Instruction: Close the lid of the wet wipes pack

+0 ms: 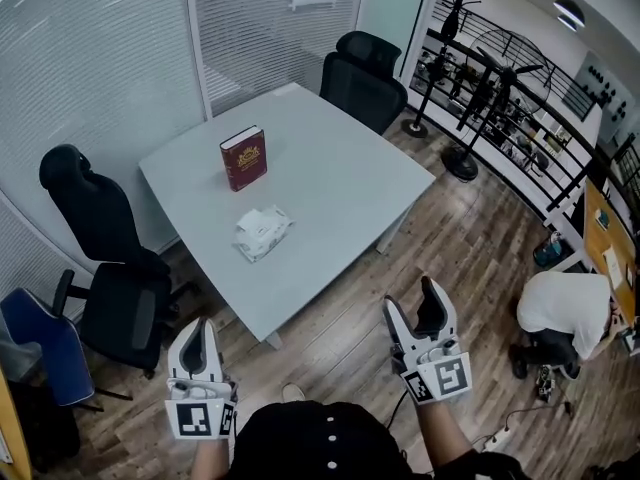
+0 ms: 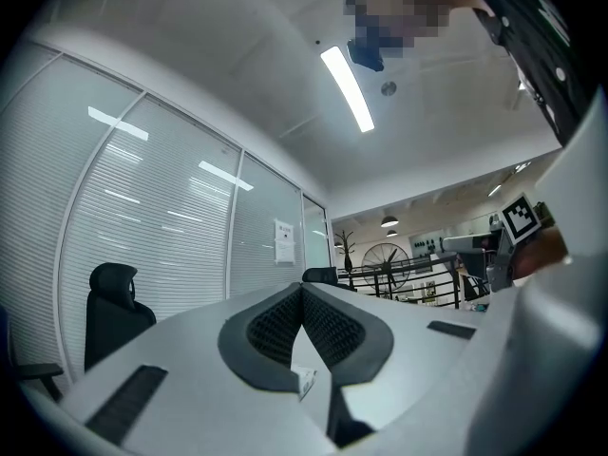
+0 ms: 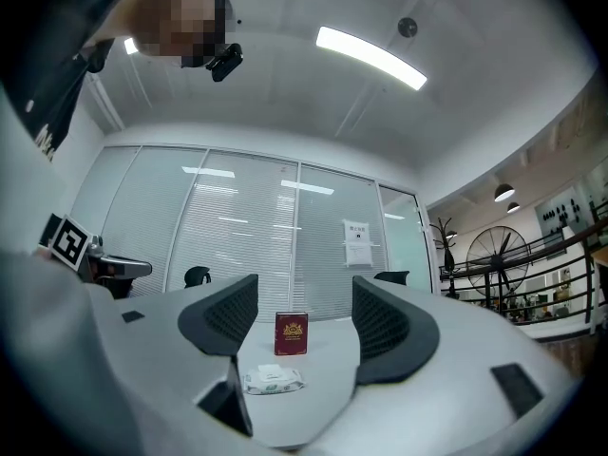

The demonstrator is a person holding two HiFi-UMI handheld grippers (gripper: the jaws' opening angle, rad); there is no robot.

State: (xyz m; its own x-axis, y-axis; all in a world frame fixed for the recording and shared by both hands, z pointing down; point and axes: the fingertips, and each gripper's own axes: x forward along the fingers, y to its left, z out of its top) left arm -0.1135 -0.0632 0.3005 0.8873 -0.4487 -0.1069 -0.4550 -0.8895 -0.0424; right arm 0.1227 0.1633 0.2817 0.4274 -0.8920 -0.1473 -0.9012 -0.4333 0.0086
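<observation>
The main risk lay in the pack itself. The wet wipes pack (image 1: 262, 232) lay flat and loose on the grey table (image 1: 340, 188). It looked soft-sided and light, so a push on its lid from one side would likely have slid it across the smooth top rather than snapped the lid home. It probably called for one gripper to steady it while the other pressed. A red book (image 1: 243, 158) stood upright just beyond the pack, near it but not touching, and an approach that overshot could have knocked it flat. Whether the lid stood open could not be told for certain at this range, though in the right gripper view a pale flap seemed raised on top of the pack (image 3: 274, 379). Misjudging the hinge side could have folded that flap the wrong way.

Both grippers were held low and close to the person's body (image 1: 320, 443), over the wooden floor (image 1: 470, 238) and well apart from the table — the task not yet begun. The left gripper (image 1: 203, 330) pointed forward and somewhat upward, its jaws pressed together at the tips with nothing between them. The right gripper (image 1: 412, 303) had its jaws spread and empty — aimed at the table, so that pack and book showed in the gap between them
</observation>
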